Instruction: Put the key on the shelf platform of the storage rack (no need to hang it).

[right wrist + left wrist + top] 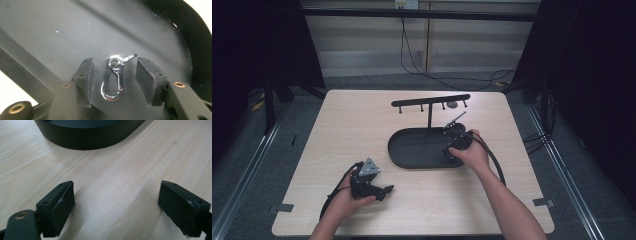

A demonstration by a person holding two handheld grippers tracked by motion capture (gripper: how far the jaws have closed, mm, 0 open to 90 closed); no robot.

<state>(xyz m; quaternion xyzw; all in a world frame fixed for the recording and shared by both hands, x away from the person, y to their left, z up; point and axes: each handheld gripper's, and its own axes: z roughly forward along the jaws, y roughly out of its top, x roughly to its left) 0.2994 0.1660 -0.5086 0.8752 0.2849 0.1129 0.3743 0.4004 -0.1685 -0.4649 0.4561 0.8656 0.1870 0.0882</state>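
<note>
From above, one oval black tray point(412, 155) sits mid-tabletop; my right claw point(451, 134) reaches over its right end. My left claw point(116, 202) gapes over bare pale wood. My right claw point(114, 77) stands apart around one shiny metal clip point(113, 82), flat on the matte tray floor.

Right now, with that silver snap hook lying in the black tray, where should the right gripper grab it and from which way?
Grip the snap hook across its two long sides, around mid-body, coming straight down from above. It lies flat on the tray with its long axis running between the open right gripper pads, so they already flank it. Avoid the small ring at the top, which looks loose.
</note>
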